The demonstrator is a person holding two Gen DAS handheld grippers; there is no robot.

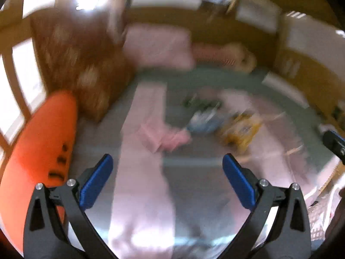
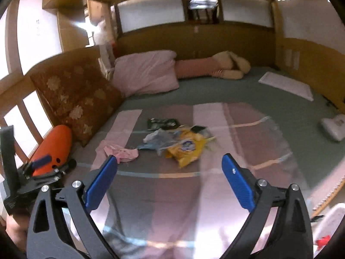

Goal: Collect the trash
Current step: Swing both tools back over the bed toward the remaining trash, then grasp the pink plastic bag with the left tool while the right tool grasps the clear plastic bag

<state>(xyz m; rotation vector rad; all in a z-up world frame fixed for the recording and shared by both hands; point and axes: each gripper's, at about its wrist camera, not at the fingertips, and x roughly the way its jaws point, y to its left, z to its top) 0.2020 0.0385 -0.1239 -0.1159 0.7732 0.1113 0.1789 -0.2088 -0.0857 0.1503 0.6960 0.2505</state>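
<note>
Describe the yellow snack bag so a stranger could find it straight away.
Start at the bed and its pink striped blanket. A small pile of trash lies mid-blanket. The yellow snack bag is its nearest, brightest piece, crumpled, with a round blue-white logo, right of the pale plastic bag.

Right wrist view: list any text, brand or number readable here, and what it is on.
None can be read.
Yellow snack bag: a round blue-and-white logo, too blurred to read.
Dark green wrapper: pale print, too small.
Wall sheet: faint marks, illegible.
</note>
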